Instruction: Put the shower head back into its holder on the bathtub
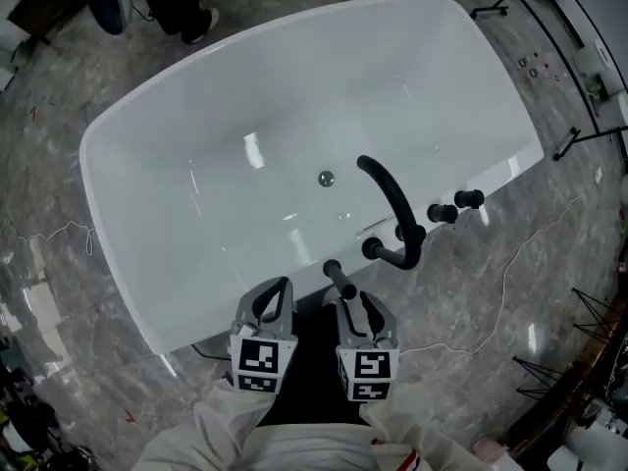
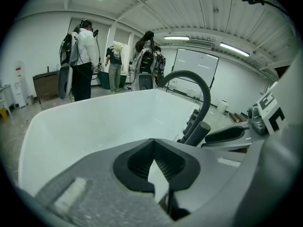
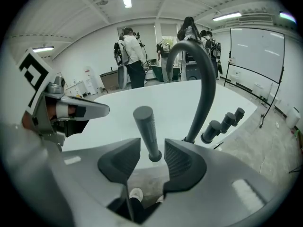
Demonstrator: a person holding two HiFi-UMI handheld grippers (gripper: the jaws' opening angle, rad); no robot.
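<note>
The black shower head point(image 1: 340, 280) is a slim wand that stands on the near rim of the white bathtub point(image 1: 128, 263), tilted slightly. Just beyond it rises the curved black spout point(image 1: 388, 189). My right gripper point(image 1: 355, 304) is open. In the right gripper view the shower head point(image 3: 147, 129) stands between the jaws of the right gripper point(image 3: 152, 157), and neither pad touches it. My left gripper point(image 1: 278, 287) hovers beside it over the rim. In the left gripper view the left gripper point(image 2: 152, 148) is shut at the tips on nothing, with the shower head point(image 2: 201, 132) to its right.
Two black tap knobs point(image 1: 456, 206) stick out from the rim right of the spout. The drain point(image 1: 326, 178) lies in the tub floor. Several people point(image 2: 85, 60) stand past the far end. Black tripod legs point(image 1: 579, 135) and a thin cable point(image 1: 510, 283) are on the marble floor at right.
</note>
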